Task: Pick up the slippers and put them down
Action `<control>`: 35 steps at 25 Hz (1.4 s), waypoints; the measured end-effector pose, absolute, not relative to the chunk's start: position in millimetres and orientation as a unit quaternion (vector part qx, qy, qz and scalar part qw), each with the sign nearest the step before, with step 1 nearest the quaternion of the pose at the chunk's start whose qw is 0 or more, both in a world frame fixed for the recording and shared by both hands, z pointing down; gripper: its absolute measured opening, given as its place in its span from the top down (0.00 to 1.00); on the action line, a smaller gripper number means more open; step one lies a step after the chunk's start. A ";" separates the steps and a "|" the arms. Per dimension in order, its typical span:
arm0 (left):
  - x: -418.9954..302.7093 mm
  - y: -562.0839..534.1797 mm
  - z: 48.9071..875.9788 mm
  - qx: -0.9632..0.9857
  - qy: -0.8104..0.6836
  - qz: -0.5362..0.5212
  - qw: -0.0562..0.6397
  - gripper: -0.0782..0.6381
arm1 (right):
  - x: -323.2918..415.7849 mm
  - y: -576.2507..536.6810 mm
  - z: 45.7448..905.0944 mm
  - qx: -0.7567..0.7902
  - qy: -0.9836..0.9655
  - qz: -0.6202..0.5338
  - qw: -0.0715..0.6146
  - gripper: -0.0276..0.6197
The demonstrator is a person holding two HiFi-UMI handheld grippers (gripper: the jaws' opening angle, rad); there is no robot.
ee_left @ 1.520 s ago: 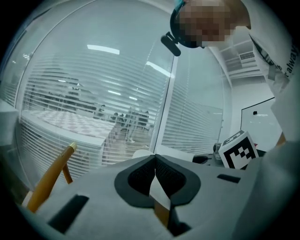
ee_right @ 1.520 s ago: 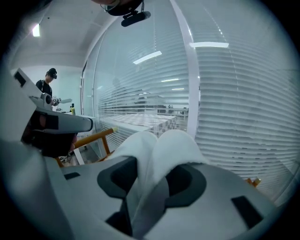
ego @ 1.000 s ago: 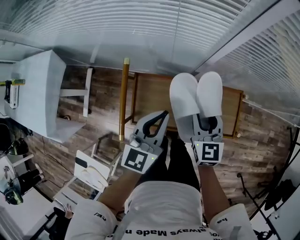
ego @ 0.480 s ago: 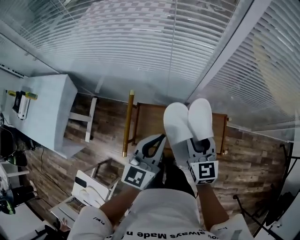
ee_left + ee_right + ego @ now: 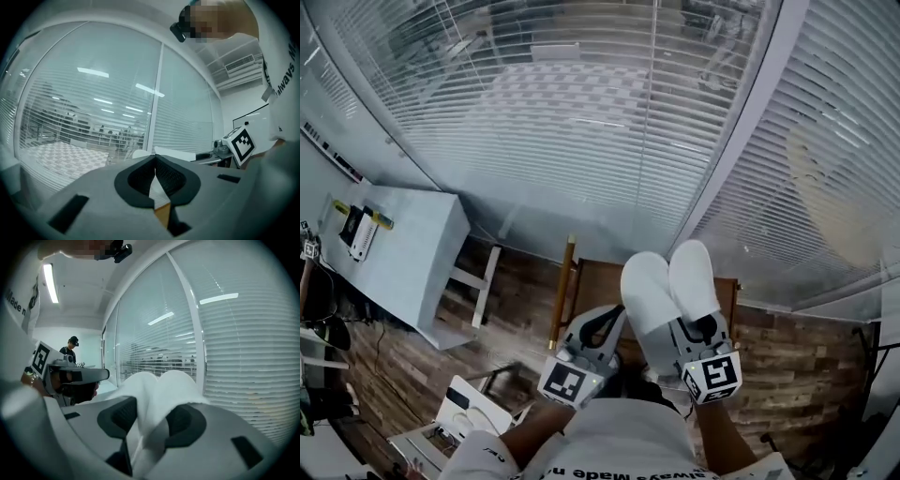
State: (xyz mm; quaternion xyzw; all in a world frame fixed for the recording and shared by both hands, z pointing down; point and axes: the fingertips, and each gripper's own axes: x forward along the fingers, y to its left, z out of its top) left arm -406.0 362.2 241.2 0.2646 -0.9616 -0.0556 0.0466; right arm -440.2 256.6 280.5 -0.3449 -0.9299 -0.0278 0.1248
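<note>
Two white slippers [image 5: 668, 287] are held side by side, toes pointing away from me, above a wooden table [image 5: 592, 289]. My right gripper [image 5: 698, 330] is shut on their heel ends; in the right gripper view the white slippers [image 5: 157, 392] rise between its dark pads [image 5: 119, 416]. My left gripper [image 5: 619, 312] is held level just left of the slippers, shut with nothing in it; in the left gripper view its jaws [image 5: 155, 165] meet at the tips.
Glass walls with white blinds [image 5: 581, 112] fill the space ahead. A white cabinet [image 5: 412, 258] stands at the left and a wooden pole [image 5: 562, 291] beside the brown table. A white stool [image 5: 473, 417] sits on the wood floor at lower left.
Both grippers and the slippers have kept their pose while my head view tilted up, so the table and floor slid down in the frame and more of the blinds show.
</note>
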 end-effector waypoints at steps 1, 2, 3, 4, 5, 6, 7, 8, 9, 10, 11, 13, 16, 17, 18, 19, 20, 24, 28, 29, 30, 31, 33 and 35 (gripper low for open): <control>-405.5 363.3 234.8 0.265 -0.962 -0.055 0.040 0.87 | -439.9 257.2 273.7 -0.350 -0.929 -0.029 0.119 0.69; -404.2 364.2 229.4 0.266 -0.962 -0.053 0.035 0.87 | -438.7 257.4 267.2 -0.353 -0.928 -0.030 0.114 0.69; -401.0 364.8 225.0 0.267 -0.962 -0.052 0.032 0.87 | -435.8 256.9 261.0 -0.356 -0.927 -0.031 0.111 0.69; -396.2 365.4 222.0 0.268 -0.962 -0.052 0.033 0.87 | -431.3 255.9 255.2 -0.358 -0.927 -0.031 0.110 0.69; -391.3 366.4 220.2 0.269 -0.961 -0.053 0.035 0.87 | -426.2 254.5 249.5 -0.361 -0.926 -0.031 0.110 0.69; -388.0 367.7 218.5 0.269 -0.961 -0.055 0.038 0.87 | -421.7 253.0 243.7 -0.363 -0.925 -0.033 0.109 0.69; -386.8 368.9 215.3 0.270 -0.960 -0.057 0.040 0.87 | -418.6 251.5 237.5 -0.364 -0.924 -0.037 0.106 0.69; -386.9 370.0 210.7 0.271 -0.960 -0.058 0.040 0.87 | -416.4 250.1 230.7 -0.366 -0.924 -0.043 0.101 0.69; -386.9 371.2 205.6 0.272 -0.960 -0.058 0.039 0.87 | -414.5 249.1 223.5 -0.368 -0.924 -0.047 0.095 0.69; -385.9 372.4 200.2 0.271 -0.960 -0.057 0.037 0.87 | -411.7 248.6 216.5 -0.372 -0.922 -0.050 0.091 0.69; -383.6 373.5 194.9 0.271 -0.960 -0.056 0.035 0.87 | -407.9 248.8 209.6 -0.378 -0.920 -0.051 0.089 0.69; -376.5 374.3 184.6 0.271 -0.960 -0.052 0.035 0.87 | -398.6 250.1 196.0 -0.390 -0.915 -0.055 0.088 0.70; -367.4 372.9 174.3 0.276 -0.960 -0.040 0.034 0.87 | -388.5 250.1 181.9 -0.401 -0.911 -0.056 0.086 0.71; -366.0 372.8 171.9 0.278 -0.959 -0.038 0.032 0.87 | -387.0 249.3 178.4 -0.402 -0.910 -0.054 0.084 0.71; -365.0 373.1 168.9 0.278 -0.959 -0.038 0.029 0.87 | -385.6 248.4 174.4 -0.403 -0.910 -0.053 0.081 0.71; -364.0 373.7 165.5 0.278 -0.960 -0.038 0.026 0.87 | -383.9 247.5 169.7 -0.404 -0.910 -0.052 0.080 0.71; -362.9 374.6 162.4 0.277 -0.960 -0.039 0.024 0.87 | -381.8 246.6 165.1 -0.404 -0.910 -0.051 0.079 0.71; -359.1 375.3 154.0 0.285 -0.957 -0.040 0.022 0.87 | -374.4 245.7 156.0 -0.400 -0.912 -0.044 0.079 0.71; -359.1 376.5 152.2 0.299 -0.954 -0.028 0.012 0.87 | -373.6 251.3 154.5 -0.394 -0.915 -0.052 0.074 0.71; -359.3 377.4 151.8 0.301 -0.953 -0.029 0.013 0.87 | -373.2 252.9 154.2 -0.391 -0.916 -0.053 0.073 0.72; -359.2 378.3 151.7 0.304 -0.952 -0.031 0.013 0.87 | -372.2 254.5 154.0 -0.388 -0.918 -0.052 0.072 0.72; -358.8 379.2 151.9 0.308 -0.951 -0.032 0.012 0.87 | -370.9 256.3 153.9 -0.385 -0.919 -0.050 0.072 0.72; -357.5 380.4 153.4 0.316 -0.948 -0.031 0.012 0.87 | -367.5 259.3 153.5 -0.377 -0.922 -0.048 0.072 0.72; -356.0 378.9 154.7 0.326 -0.945 -0.026 0.014 0.87 | -363.6 259.6 152.8 -0.366 -0.927 -0.046 0.071 0.72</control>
